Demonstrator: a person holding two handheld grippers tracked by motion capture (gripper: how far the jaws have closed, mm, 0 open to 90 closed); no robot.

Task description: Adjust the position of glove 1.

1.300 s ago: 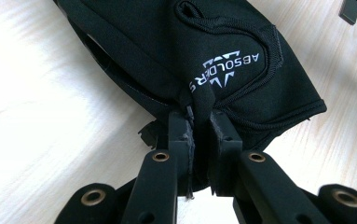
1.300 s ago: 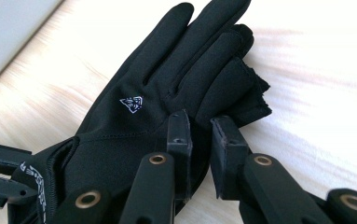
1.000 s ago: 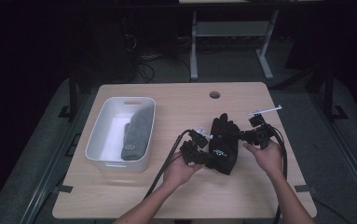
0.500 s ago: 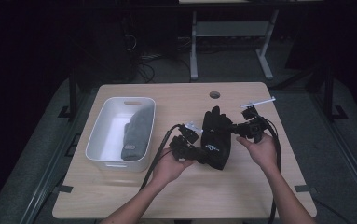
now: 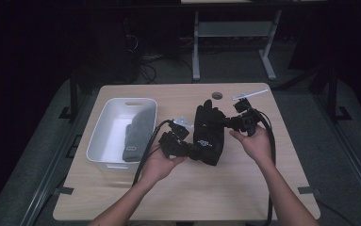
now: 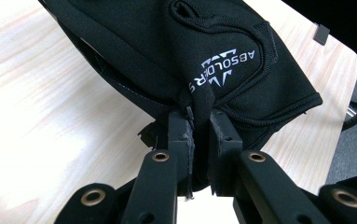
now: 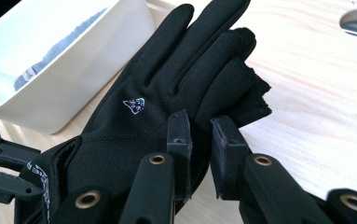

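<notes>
A black glove (image 5: pixel 209 132) with white lettering hangs between my two grippers above the middle of the table. My left gripper (image 5: pixel 193 151) is shut on its cuff edge; the left gripper view has the fabric (image 6: pixel 223 51) pinched between the jaws of that gripper (image 6: pixel 198 126). My right gripper (image 5: pixel 229 123) is shut on the glove's side near the fingers, and the glove (image 7: pixel 167 98) spreads out past the jaws of this gripper (image 7: pixel 200 135) in the right gripper view. Both hands hold the glove up off the wood.
A white bin (image 5: pixel 117 162) sits at the table's left with a grey knit item (image 5: pixel 138 134) inside; the bin (image 7: pixel 73 88) also appears behind the glove. A round hole (image 5: pixel 217 95) is in the tabletop at the back. Black cables trail from both grippers.
Both hands have lifted the glove and carried it a little toward the left and the back of the table. The grips have not changed.
</notes>
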